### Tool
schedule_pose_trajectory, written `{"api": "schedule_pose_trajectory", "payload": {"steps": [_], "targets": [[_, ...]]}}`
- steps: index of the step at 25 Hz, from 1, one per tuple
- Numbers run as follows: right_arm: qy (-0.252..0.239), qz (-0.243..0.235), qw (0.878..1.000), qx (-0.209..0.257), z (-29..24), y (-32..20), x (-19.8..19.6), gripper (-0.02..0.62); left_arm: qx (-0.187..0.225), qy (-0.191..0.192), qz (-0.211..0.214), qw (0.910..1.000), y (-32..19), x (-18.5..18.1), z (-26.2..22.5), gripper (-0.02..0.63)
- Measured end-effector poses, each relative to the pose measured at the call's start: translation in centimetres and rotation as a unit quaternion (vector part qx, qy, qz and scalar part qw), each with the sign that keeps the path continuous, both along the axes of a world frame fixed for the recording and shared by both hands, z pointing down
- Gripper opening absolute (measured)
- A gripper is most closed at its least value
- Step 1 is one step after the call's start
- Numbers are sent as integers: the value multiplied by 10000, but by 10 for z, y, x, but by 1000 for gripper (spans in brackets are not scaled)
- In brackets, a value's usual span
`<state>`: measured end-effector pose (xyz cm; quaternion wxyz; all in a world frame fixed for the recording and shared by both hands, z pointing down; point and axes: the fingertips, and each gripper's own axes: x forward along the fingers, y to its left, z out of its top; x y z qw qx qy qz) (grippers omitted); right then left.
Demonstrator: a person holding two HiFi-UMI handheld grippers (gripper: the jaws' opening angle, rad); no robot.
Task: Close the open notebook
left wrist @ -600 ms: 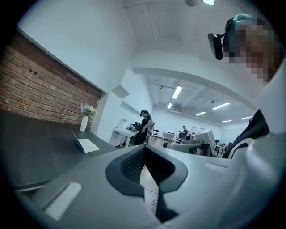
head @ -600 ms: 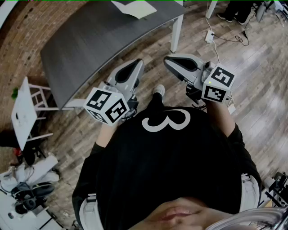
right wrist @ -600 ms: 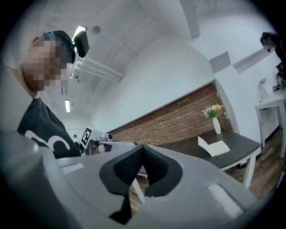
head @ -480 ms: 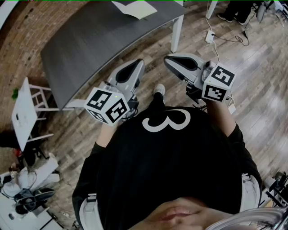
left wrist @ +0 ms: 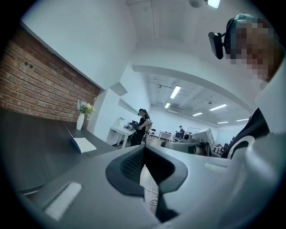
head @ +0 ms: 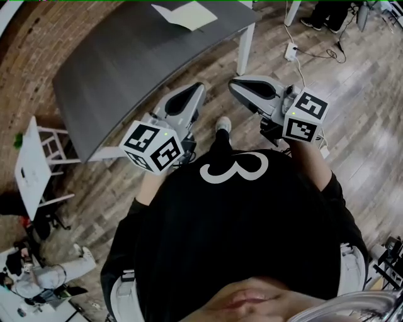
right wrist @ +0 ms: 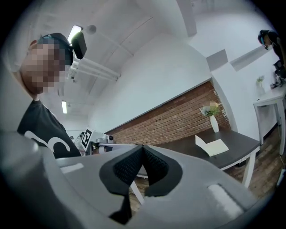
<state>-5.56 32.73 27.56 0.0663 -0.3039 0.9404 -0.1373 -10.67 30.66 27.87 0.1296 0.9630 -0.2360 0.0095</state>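
Both grippers hang near the person's chest, well apart from the desk (head: 126, 69). The left gripper (head: 192, 94) and the right gripper (head: 242, 87) each have their jaws pressed together on nothing. The open notebook (head: 187, 14) lies at the desk's far end, one leaf raised. The approach seems not yet begun. The next move likely calls for walking up and pushing the raised leaf down.

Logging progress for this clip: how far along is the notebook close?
Done: nothing; the notebook is open on the dark table, one cover raised. In hand: nothing; the left gripper and right gripper are shut, empty, short of the table. Left: reach it, fold the cover down.
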Motion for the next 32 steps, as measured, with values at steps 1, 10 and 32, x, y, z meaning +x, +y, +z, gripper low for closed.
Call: {"api": "schedule_pose_trajectory", "payload": {"steps": [1,10,32], "targets": [[-22,32,10000,-45,0,-8,1,2,-36,-22,0,10000,-8,0,0,17],[-157,219,9986,-450,4,-100,19,2,-295,-30,12,9996,-103,7,5,17],[-47,448,9945,-948,7,-339,43,2,-541,174,-195,9982,-355,9,3,17]]}}
